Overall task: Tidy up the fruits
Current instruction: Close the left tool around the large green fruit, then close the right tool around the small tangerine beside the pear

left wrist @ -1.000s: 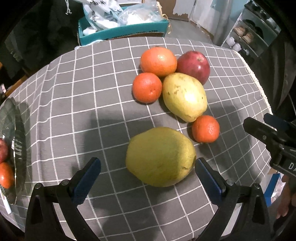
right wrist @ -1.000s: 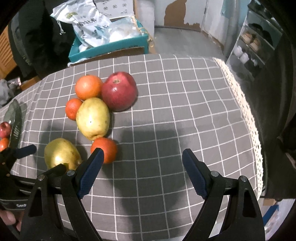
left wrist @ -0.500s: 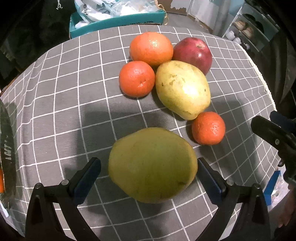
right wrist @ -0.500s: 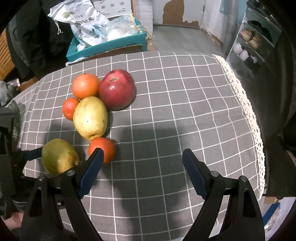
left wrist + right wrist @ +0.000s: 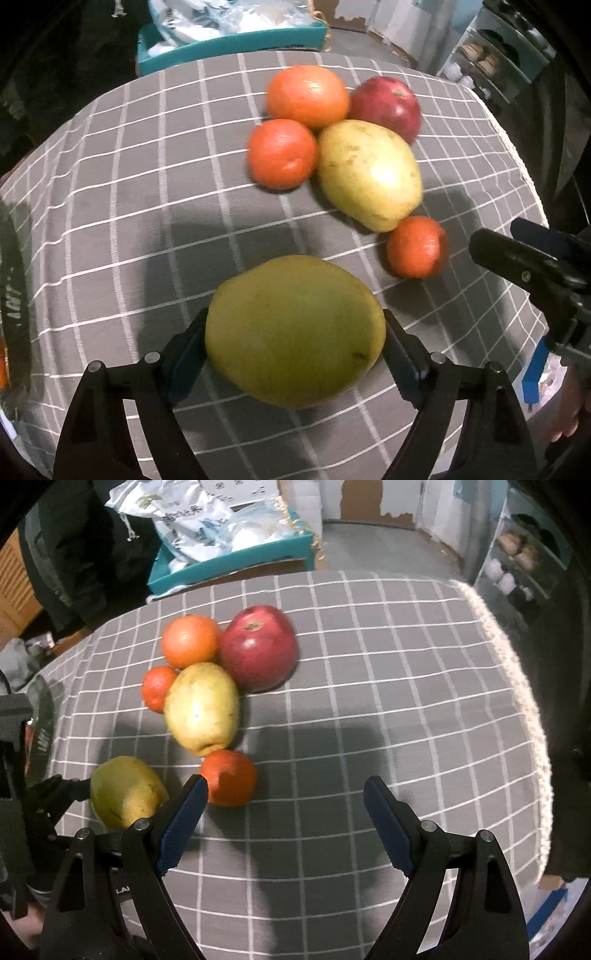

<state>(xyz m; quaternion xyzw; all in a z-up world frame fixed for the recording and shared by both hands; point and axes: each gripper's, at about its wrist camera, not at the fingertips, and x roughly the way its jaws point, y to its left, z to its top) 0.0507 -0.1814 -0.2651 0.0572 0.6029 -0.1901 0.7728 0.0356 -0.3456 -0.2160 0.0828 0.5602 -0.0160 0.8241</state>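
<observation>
The left claw [image 5: 295, 354] had just been closing, and its blue pads [image 5: 186, 363] now pressed both sides of the big yellow-green pear [image 5: 295, 330]. The pear sat at the near side of the table with the grey checked cloth [image 5: 129, 192]. Farther off lay another pale yellow pear [image 5: 369, 173], three round oranges [image 5: 282, 153] and a red apple [image 5: 386, 107], all bunched together. The right claw [image 5: 284, 827] hung wide apart with nothing in it, just beside a small orange [image 5: 229, 777]. The pear looked heavy, smooth and easy to bruise. A soft hold across its fat middle seemed best.
</observation>
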